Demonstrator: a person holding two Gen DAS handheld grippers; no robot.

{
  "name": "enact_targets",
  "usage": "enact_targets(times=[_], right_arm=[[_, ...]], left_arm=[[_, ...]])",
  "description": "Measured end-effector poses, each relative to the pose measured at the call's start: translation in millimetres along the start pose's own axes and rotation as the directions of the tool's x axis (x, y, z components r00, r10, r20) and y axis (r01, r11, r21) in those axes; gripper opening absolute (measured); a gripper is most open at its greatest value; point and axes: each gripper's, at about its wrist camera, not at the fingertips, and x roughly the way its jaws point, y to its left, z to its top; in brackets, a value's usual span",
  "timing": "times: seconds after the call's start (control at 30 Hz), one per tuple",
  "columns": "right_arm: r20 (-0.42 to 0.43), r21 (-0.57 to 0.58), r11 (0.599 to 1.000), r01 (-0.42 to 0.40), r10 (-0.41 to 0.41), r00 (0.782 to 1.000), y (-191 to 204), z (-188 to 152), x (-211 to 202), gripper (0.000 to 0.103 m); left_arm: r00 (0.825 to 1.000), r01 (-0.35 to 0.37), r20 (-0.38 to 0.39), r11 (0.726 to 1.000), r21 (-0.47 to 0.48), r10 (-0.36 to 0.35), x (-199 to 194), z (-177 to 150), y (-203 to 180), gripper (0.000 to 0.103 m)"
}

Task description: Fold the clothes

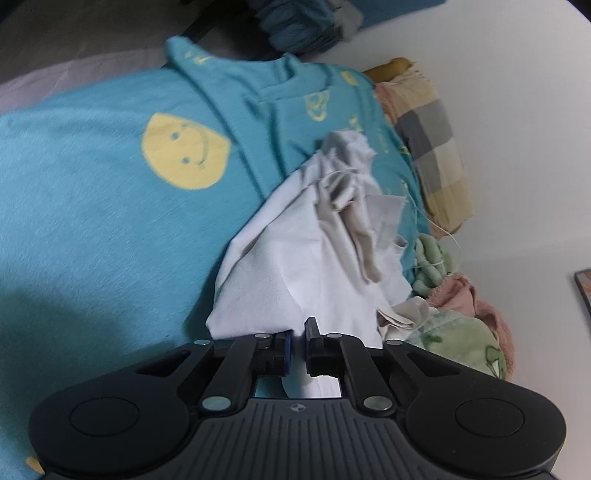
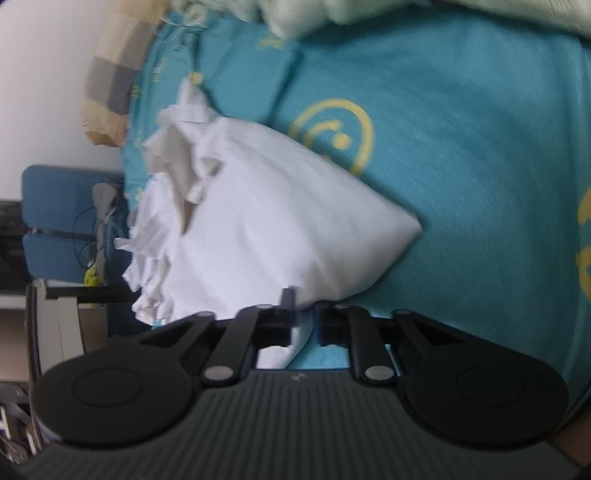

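Note:
A crumpled white garment (image 1: 306, 258) lies on a teal blanket with yellow smiley faces (image 1: 92, 206). My left gripper (image 1: 297, 343) is shut on the garment's near edge, and white cloth runs down between the fingers. In the right wrist view the same white garment (image 2: 280, 214) spreads out to a pointed corner at the right. My right gripper (image 2: 304, 325) is nearly closed on another part of its near edge, pinching a fold of cloth. The far end of the garment is bunched and wrinkled.
A checked pillow (image 1: 432, 147) lies by the white wall (image 1: 517, 110), with pale green cloth (image 1: 454, 339) and a pink towel (image 1: 491, 314) piled near it. In the right wrist view a blue chair (image 2: 55, 221) stands beside the teal blanket (image 2: 461, 184), and pale green cloth (image 2: 369, 11) lies at the top.

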Motion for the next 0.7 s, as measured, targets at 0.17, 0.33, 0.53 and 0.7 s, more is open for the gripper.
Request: enact_targets(times=[0.17,0.33,0.53,0.7], right_arm=[[0.081,-0.125,0.990,-0.068,0.079,0.994,28.9,1.8,-44.6,0.008],[0.127,-0.242,0.963,-0.119,0.153,0.980,52.3,-10.0,-103.3,0.008],[0.104,-0.282,0.947,-0.156,0.192,0.976,34.6,-44.2,-161.1,0.008],[0.073,-0.284,0.942,-0.180,0.209,0.975,13.5,-71.4,-200.6,0.008]], left_arm=[[0.998,0.049,0.027,0.997,0.054,-0.051,-40.7,2.4,-36.0,0.004],[0.993,0.097,0.054,0.990,0.102,-0.103,-102.9,-9.1,-72.3,0.004],[0.994,0.093,0.045,0.984,0.153,-0.101,-191.8,-49.5,-86.1,0.004],[0.997,0.072,0.021,0.982,0.174,-0.077,-229.2,-79.0,-74.1,0.004]])
